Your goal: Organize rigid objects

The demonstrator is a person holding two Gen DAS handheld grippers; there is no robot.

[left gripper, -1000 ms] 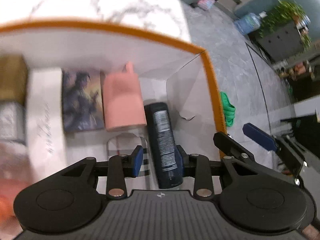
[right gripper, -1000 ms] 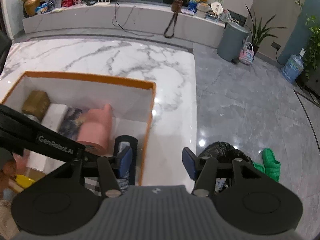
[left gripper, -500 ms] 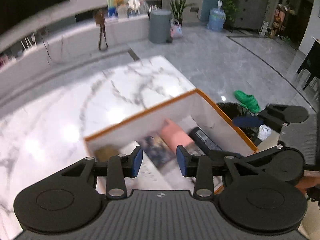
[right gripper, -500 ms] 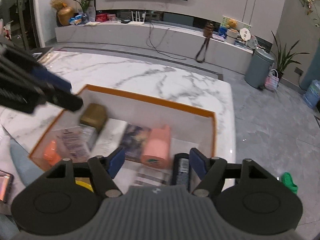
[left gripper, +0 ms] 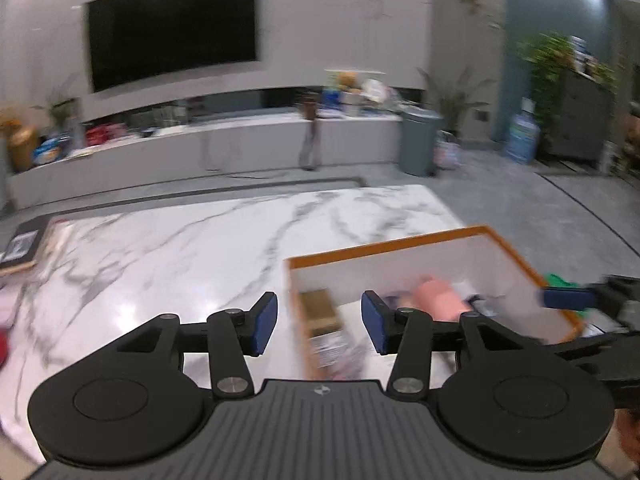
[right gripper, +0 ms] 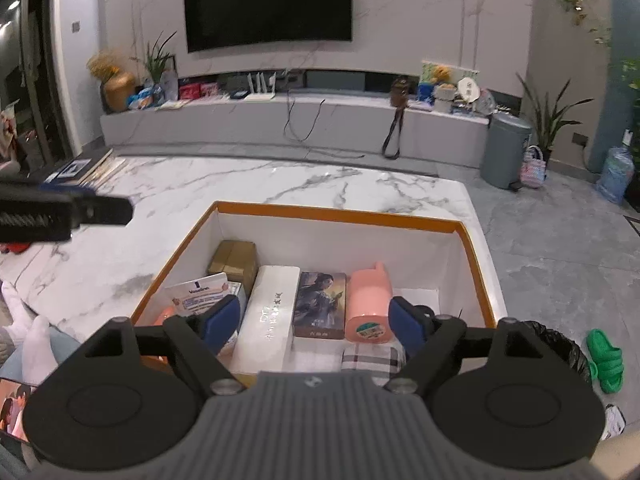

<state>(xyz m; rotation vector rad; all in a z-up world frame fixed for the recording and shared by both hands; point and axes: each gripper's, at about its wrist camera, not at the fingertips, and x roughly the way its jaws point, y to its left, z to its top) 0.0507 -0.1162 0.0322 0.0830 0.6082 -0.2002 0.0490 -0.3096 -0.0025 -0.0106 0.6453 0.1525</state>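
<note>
Black grippers (right gripper: 314,322), blue pads (right gripper: 219,322), seemingly ribbed housings

Your box (right gripper: 340,214) sits on the table (right gripper: 248,178), at its right edge, toward the near right corner. Inside it, left to right along the floor of the box: carton (right gripper: 234,260) in the far left corner; pouch (right gripper: 200,296) before it, against the left wall; long box (right gripper: 272,312); card (right gripper: 320,304) beside that; bottle (right gripper: 368,308) lying next; folded cloth (right gripper: 372,358) before the bottle, by the near wall. Books (right gripper: 96,166) lie at the table's far left corner.
</note>
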